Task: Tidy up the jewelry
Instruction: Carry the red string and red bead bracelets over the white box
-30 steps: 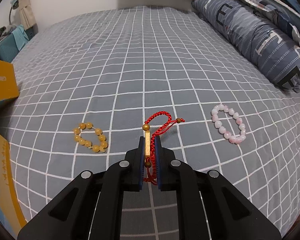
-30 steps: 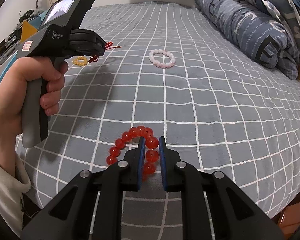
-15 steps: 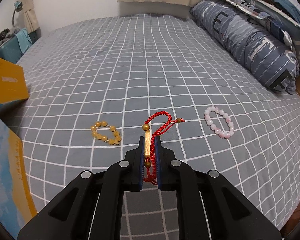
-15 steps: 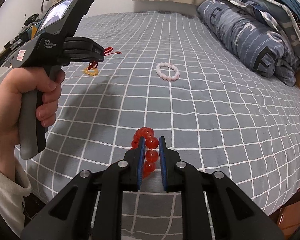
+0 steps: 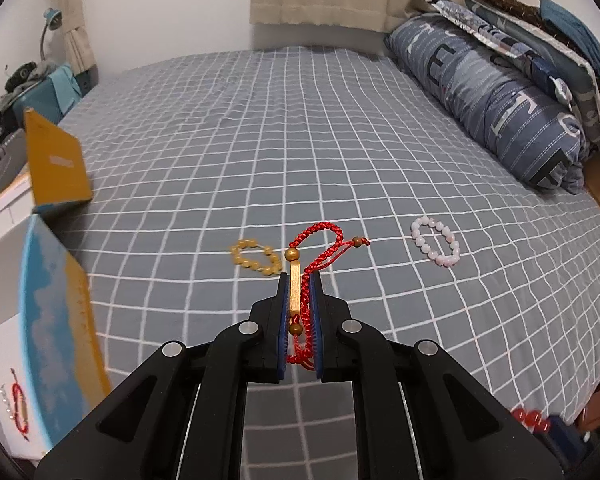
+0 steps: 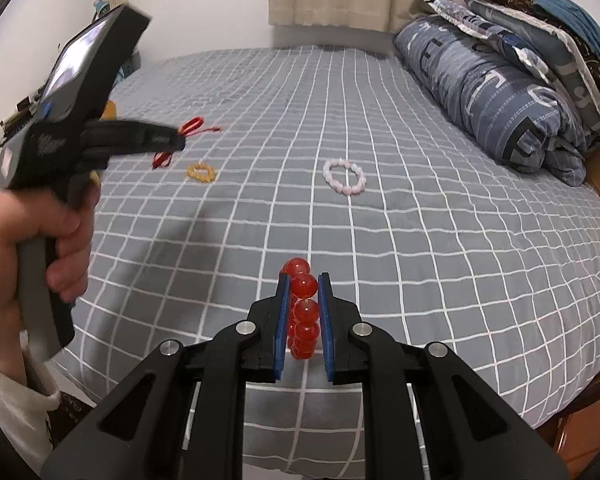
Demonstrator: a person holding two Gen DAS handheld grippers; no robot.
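Left gripper (image 5: 299,292) pinching red cord bracelet (image 5: 312,264), lifted off bed (image 5: 260,128). Right gripper (image 6: 303,294) clamped on red bead bracelet (image 6: 303,312). Ahead of left gripper: yellow bead bracelet (image 5: 255,257); farther right, pink bead bracelet (image 5: 436,246).

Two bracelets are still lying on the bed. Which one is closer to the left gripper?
The yellow bead bracelet. It lies just left of the left gripper; the pale pink bead bracelet lies well off to the right, toward the pillows.
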